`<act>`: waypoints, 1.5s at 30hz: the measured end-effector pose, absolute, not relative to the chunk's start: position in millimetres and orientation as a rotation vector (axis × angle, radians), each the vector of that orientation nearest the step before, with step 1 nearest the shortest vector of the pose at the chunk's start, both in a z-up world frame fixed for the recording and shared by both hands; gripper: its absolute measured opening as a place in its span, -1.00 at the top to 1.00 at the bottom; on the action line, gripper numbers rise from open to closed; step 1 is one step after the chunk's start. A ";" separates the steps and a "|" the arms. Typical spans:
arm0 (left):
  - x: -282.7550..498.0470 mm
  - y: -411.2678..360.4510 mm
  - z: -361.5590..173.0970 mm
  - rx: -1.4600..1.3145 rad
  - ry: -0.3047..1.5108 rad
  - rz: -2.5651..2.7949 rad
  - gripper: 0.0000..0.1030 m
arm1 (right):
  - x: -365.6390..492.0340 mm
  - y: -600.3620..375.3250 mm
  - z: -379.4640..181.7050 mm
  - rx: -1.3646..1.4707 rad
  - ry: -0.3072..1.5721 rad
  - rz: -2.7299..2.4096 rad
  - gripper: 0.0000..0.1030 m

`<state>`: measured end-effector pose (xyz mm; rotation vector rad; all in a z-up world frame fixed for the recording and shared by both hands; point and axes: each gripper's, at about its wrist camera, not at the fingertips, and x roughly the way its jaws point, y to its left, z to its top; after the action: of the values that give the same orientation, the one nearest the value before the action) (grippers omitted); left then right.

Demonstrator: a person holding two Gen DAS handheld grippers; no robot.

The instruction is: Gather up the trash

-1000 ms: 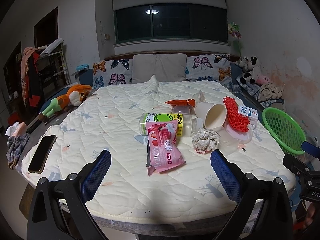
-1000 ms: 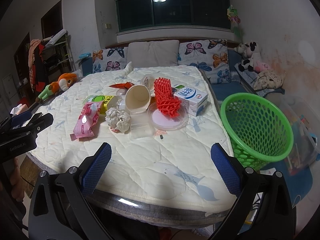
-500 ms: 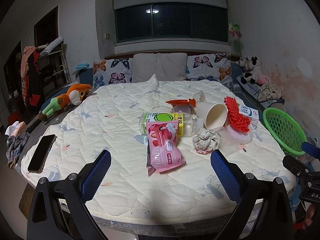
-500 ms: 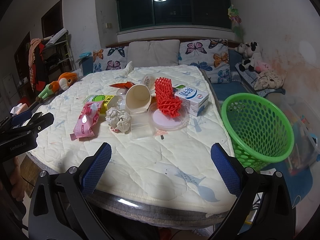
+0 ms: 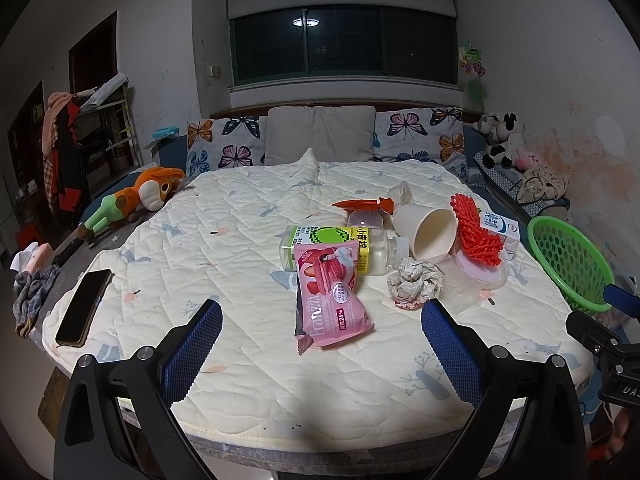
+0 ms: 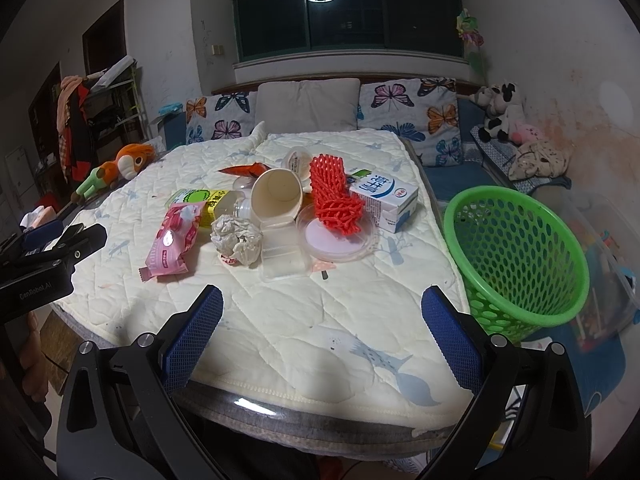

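Observation:
Trash lies in a cluster on the quilted bed (image 5: 224, 240): a pink snack wrapper (image 5: 330, 292), a plastic bottle (image 5: 340, 246), a crumpled paper ball (image 5: 416, 282), a paper cup (image 5: 426, 232), red foam netting (image 5: 476, 232), a milk carton (image 6: 384, 198) and a clear plastic box (image 6: 282, 250). A green mesh basket (image 6: 516, 256) stands at the bed's right side. My left gripper (image 5: 320, 344) is open and empty, just short of the wrapper. My right gripper (image 6: 322, 332) is open and empty above the bed's near edge, left of the basket.
A black phone (image 5: 84, 306) lies at the bed's left edge. A plush toy (image 5: 136, 196) lies at the far left. Pillows (image 5: 320, 136) line the headboard. Stuffed animals (image 5: 504, 136) sit at the far right. A clear bin (image 6: 600, 264) stands behind the basket.
Both grippers have drifted slightly; the scene sits a touch lower in the left view. Nothing was taken hold of or moved.

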<state>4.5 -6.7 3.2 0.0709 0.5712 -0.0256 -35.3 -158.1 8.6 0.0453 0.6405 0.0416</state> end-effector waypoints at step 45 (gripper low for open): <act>67.3 57.9 -20.9 -0.010 0.691 0.102 -0.88 | 59.8 -101.4 -24.6 -0.070 0.751 0.240 -0.79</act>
<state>67.3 57.9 -20.9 -0.0099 0.6914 0.1019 59.8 -101.4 -24.6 -0.0702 0.7505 0.2404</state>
